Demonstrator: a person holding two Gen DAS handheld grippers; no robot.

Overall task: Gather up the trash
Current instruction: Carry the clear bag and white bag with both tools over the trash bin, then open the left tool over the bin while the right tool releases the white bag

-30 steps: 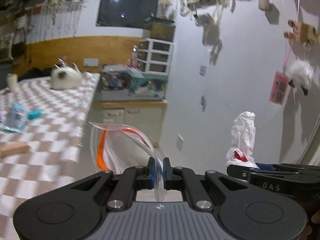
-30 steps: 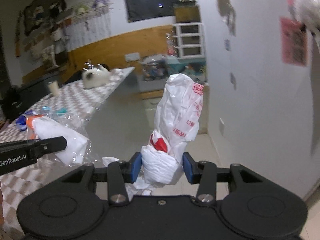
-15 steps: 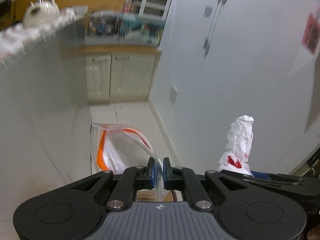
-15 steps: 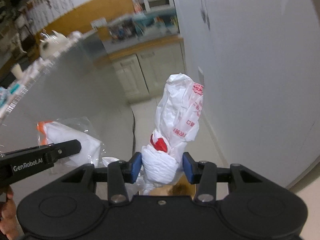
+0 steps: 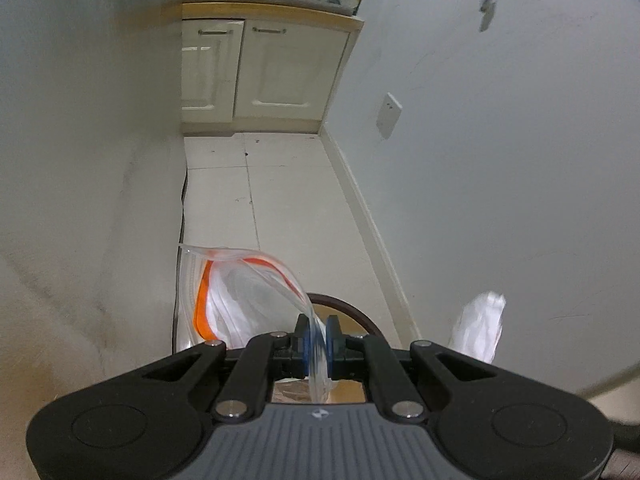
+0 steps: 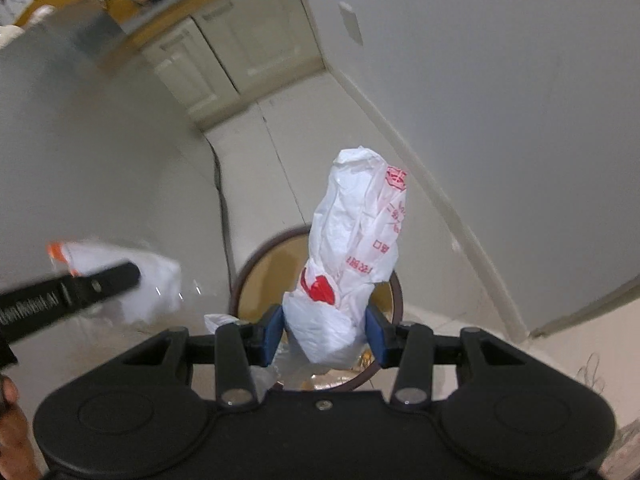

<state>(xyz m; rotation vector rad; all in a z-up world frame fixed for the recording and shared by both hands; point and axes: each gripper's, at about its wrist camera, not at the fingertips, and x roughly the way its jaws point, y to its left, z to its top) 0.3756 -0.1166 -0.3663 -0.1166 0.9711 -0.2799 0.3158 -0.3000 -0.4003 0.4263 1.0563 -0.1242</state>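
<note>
Here, white bag [image 6: 352, 264] between jaws.

red print on white bag [image 6: 360, 248], illegible

Left wrist view: pale tiled floor [image 5: 288, 208] runs up the frame centre, narrow strip between a white panel [image 5: 88, 152] on the left and a white wall [image 5: 500, 168] on the right. Cream cabinet [image 5: 260, 72] with two doors at upper centre, wood-edged counter [image 5: 272, 10] above it carrying blurred clutter. White wall plate [image 5: 389, 115] right of centre. Baseboard [image 5: 368, 224] follows the wall's foot. Lighting dim, even.
</note>
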